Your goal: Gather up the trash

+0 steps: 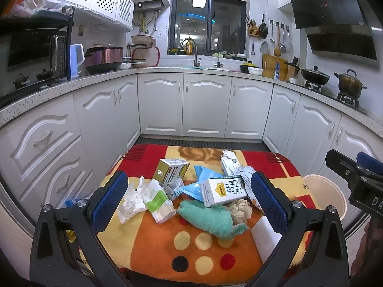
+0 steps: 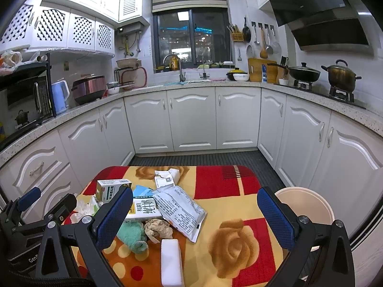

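- White cabinets [image 2: 191, 119] with curved panel doors run in a U under a speckled counter [image 2: 83, 110].
- A dark window [image 2: 191, 40] sits above the tap [image 2: 178, 68] at the far wall, a striped blind rolled up over it.
- Lattice-door cupboards [image 2: 71, 32] hang on the left wall.
- A black hood [image 2: 318, 16] slants over the stove pots at the right.
- The floor [image 2: 203, 159] is dark and ribbed.

Left wrist view looking forward and down between its fingers [image 1: 115, 198] over the blanket-covered counter [image 1: 167, 251], close above the litter, right wrist view beside it on the right, same facing, both sharing the milk carton [image 2: 143, 211], cabinets and window [image 2: 191, 40]
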Available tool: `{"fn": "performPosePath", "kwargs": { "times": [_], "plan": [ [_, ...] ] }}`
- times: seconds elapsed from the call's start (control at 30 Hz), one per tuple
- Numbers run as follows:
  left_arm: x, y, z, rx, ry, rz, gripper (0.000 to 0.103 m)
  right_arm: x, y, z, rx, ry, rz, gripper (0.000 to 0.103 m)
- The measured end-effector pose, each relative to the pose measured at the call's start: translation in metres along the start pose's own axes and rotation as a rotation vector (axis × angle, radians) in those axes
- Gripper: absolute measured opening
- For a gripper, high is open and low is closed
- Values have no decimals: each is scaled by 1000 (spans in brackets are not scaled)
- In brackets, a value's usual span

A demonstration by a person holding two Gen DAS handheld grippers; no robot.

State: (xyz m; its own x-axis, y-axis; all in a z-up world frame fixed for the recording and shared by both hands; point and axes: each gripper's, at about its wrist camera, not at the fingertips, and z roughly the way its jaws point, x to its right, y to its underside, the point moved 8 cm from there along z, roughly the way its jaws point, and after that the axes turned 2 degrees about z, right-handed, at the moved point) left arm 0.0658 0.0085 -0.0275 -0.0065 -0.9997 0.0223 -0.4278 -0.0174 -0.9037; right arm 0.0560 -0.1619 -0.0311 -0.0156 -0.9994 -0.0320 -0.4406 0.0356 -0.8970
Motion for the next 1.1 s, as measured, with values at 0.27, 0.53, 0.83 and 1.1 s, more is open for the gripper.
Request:
{"fn": "performPosePath", "kwargs": {
  "times": [0.27,0.53,0.83,1.1],
  "plan": [
    [-1,1,2,-7,1,-10,102,0,3,5,-13,-1,0,103],
    [-2,2,5,-14,4,-12,102,0,5,8,-22,-1,-4,103],
    [-3,5,8,-22,3,-17,102,1,7,9,-27,-3,0,103],
    [-6,7,11,-34,-3,-23,102,1,9,12,-36,-10,1,103]
  ]
}}
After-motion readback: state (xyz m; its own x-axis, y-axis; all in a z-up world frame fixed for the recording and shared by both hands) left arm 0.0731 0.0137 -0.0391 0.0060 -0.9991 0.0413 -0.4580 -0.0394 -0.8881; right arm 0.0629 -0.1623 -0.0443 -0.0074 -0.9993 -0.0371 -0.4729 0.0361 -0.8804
